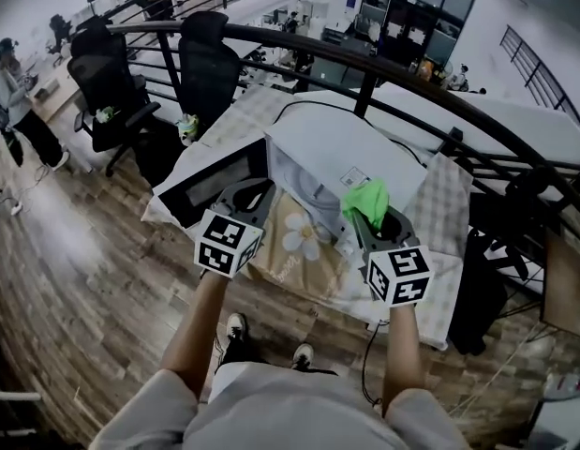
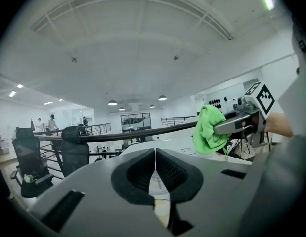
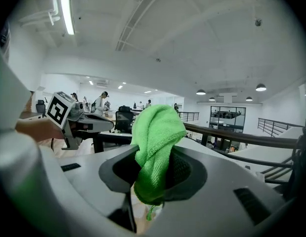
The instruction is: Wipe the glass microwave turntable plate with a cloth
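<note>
My right gripper (image 1: pixel 369 216) is shut on a bright green cloth (image 1: pixel 366 198), which bunches up out of the jaws (image 3: pixel 155 147). My left gripper (image 1: pixel 255 193) is shut with nothing between its jaws, and its fingertips (image 2: pixel 155 167) meet. Both are held up side by side, pointing out over the table. The left gripper view catches the right gripper (image 2: pixel 227 127) with the cloth (image 2: pixel 209 130) hanging from it. A white microwave (image 1: pixel 336 153) stands on the table ahead, its dark door (image 1: pixel 215 184) swung open to the left. I cannot make out the glass turntable plate.
The table wears a beige cover with a daisy print (image 1: pixel 304 237) and a checked cloth (image 1: pixel 444 204) at the right. A curved black railing (image 1: pixel 364 64) runs behind it. Black office chairs (image 1: pixel 111 82) stand at the back left. Wooden floor lies below.
</note>
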Available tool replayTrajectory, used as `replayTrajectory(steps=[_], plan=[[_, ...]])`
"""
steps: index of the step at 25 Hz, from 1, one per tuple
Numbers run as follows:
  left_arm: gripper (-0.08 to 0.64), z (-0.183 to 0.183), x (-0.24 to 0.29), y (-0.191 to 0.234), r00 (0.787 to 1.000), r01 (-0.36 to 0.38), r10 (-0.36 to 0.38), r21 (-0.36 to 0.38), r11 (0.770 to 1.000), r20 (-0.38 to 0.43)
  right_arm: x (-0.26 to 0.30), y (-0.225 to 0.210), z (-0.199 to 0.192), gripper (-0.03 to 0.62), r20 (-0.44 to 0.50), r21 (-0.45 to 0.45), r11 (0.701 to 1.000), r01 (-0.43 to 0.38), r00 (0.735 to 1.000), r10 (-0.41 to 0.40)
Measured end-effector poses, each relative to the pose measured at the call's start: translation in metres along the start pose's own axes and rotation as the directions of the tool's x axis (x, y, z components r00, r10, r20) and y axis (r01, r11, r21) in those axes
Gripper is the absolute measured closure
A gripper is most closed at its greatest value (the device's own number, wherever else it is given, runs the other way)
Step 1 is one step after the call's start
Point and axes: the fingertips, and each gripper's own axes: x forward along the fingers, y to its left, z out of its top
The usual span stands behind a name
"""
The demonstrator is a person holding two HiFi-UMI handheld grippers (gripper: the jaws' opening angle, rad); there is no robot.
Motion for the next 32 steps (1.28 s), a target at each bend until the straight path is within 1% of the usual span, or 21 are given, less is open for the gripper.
replayTrajectory(steps=[5,10,12,16,19,22,25,28,32], plan=[[0.538,-0.033,0.019,0.040,0.998,0.066,-0.066,-0.031,0.997,-0.021,0.051,0.027,-0.026,0.463,-0.076,0.050,0.994,0.095,0.993,-0.091],[0.538,-0.077,0.038,0.081,0.991,0.112,-0.116,-0.063,0.992,-0.063,0.108,0.042,-0.065,0.463,-0.168,0.080,0.979,0.188,0.971,-0.173],[0.538,-0.094,0.047,0.092,0.987,0.136,-0.141,-0.071,0.988,-0.079,0.134,0.046,-0.084,0.463,-0.202,0.082,0.977,0.199,0.963,-0.180],[0.538,-0.120,0.065,0.099,0.975,0.184,-0.190,-0.056,0.981,-0.114,0.188,0.053,-0.119,0.463,-0.265,0.082,0.979,0.186,0.951,-0.158],[0.538,-0.135,0.080,0.102,0.973,0.187,-0.193,-0.054,0.981,-0.127,0.232,0.049,-0.145,0.462,-0.295,0.112,0.975,0.191,0.943,-0.151],[0.538,-0.151,0.090,0.104,0.974,0.170,-0.179,-0.076,0.983,-0.140,0.270,0.036,-0.166,0.459,-0.298,0.155,0.965,0.210,0.941,-0.157],[0.538,-0.166,0.102,0.107,0.974,0.153,-0.166,-0.094,0.984,-0.152,0.305,0.015,-0.182,0.457,-0.325,0.152,0.957,0.248,0.927,-0.189],[0.538,-0.180,0.111,0.105,0.972,0.151,-0.170,-0.118,0.981,-0.164,0.330,-0.001,-0.197,0.457,-0.351,0.140,0.952,0.273,0.913,-0.210],[0.538,-0.195,0.112,0.102,0.968,0.146,-0.169,-0.129,0.981,-0.186,0.347,-0.007,-0.219,0.454,-0.412,0.096,0.947,0.306,0.879,-0.242]])
